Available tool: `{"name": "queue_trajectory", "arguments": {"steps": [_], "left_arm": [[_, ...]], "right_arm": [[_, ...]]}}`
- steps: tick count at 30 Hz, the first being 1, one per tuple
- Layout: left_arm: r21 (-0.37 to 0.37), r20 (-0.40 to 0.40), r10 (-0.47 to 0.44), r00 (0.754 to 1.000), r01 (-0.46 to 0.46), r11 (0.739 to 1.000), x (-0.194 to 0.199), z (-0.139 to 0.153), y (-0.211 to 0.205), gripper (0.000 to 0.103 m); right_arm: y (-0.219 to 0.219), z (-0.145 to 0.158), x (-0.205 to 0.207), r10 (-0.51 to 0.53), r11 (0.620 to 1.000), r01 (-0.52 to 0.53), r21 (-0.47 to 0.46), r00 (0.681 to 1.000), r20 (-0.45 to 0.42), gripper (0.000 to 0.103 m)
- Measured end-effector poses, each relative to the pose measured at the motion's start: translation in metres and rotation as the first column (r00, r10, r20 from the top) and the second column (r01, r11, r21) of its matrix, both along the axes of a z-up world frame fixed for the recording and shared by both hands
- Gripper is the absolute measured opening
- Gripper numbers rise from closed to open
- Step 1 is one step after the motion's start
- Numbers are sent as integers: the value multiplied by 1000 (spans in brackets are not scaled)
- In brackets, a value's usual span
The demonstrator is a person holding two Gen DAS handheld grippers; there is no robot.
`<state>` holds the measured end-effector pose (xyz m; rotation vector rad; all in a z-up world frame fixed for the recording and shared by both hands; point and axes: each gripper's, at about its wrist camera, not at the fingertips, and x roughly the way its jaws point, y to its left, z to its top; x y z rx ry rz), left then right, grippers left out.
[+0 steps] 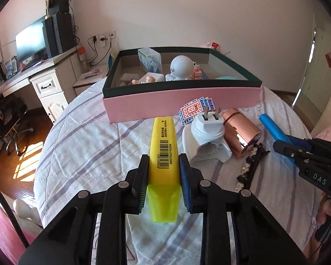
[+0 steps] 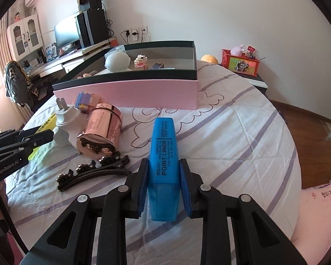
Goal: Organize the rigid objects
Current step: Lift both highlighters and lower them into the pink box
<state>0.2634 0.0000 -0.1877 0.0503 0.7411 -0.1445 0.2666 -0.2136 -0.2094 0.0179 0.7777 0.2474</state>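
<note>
My left gripper (image 1: 163, 165) is shut on a yellow highlighter (image 1: 163, 148) and holds it above the striped bedspread, pointing at the pink box (image 1: 183, 103). My right gripper (image 2: 163, 170) is shut on a blue highlighter (image 2: 163, 152), also aimed toward the pink box (image 2: 130, 92). The right gripper shows in the left wrist view (image 1: 284, 148) with the blue highlighter (image 1: 273, 128). The left gripper shows at the left edge of the right wrist view (image 2: 48, 135). The box holds a white astronaut figure (image 1: 179, 67), a clear case and small toys.
On the bed in front of the box lie a toy-brick piece (image 1: 195, 109), a white plug adapter (image 1: 206, 137), a rose-gold jar (image 1: 242, 130) on its side and black hair clips (image 2: 92, 172). A desk with monitor stands at the left, a red box (image 2: 240, 63) at the right.
</note>
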Motion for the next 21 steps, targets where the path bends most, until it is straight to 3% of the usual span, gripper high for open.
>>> {"name": "queue_trajectory", "arguments": {"steps": [5, 9, 15, 21], "left_arm": [[-18, 102, 42, 994, -41, 999, -38, 31, -6, 26], [-39, 213, 82, 974, -75, 996, -68, 67, -9, 26], [-46, 348, 104, 932, -94, 995, -111, 111, -16, 26], [-40, 403, 100, 910, -92, 995, -136, 132, -16, 27]], "right_arm": [[13, 29, -30, 12, 996, -21, 84, 994, 108, 27], [31, 72, -63, 30, 992, -60, 112, 968, 248, 27], [58, 125, -103, 61, 994, -90, 56, 916, 397, 27], [69, 150, -126, 59, 997, -76, 20, 886, 461, 27]]}}
